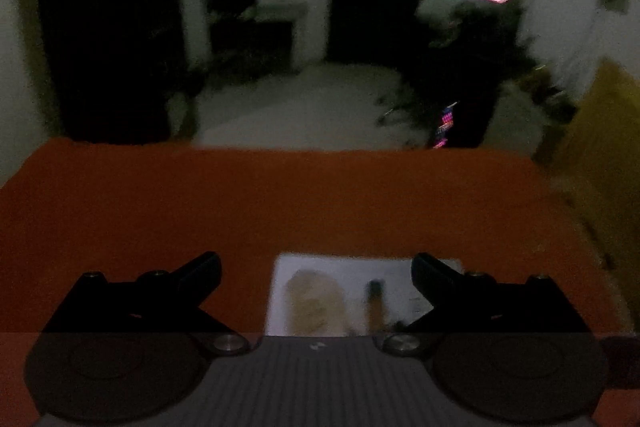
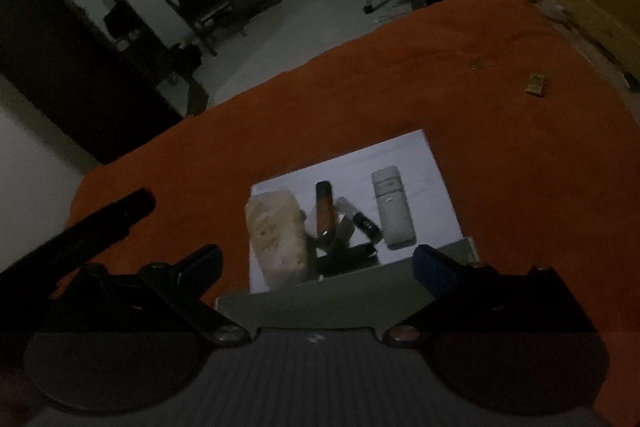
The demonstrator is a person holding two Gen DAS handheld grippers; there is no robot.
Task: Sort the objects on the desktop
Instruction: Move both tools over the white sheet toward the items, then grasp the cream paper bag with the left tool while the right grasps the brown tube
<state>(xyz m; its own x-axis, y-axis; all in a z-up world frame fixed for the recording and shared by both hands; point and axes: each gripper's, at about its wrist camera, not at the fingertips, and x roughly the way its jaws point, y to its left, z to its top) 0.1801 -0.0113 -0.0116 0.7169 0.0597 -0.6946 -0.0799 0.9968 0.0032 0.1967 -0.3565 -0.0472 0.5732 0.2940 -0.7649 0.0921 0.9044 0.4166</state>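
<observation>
Two low forward wrist views, sharing white sheet [image 1: 360, 267] [image 2: 400, 163].

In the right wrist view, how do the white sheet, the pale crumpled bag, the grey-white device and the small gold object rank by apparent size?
1. white sheet
2. pale crumpled bag
3. grey-white device
4. small gold object

The small gold object lies farther from the camera, so its true size is unsure.

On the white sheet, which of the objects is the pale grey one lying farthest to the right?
The pale grey oblong device on the white sheet. It lies apart, right of the dark slim stick and the beige bundle.
</observation>
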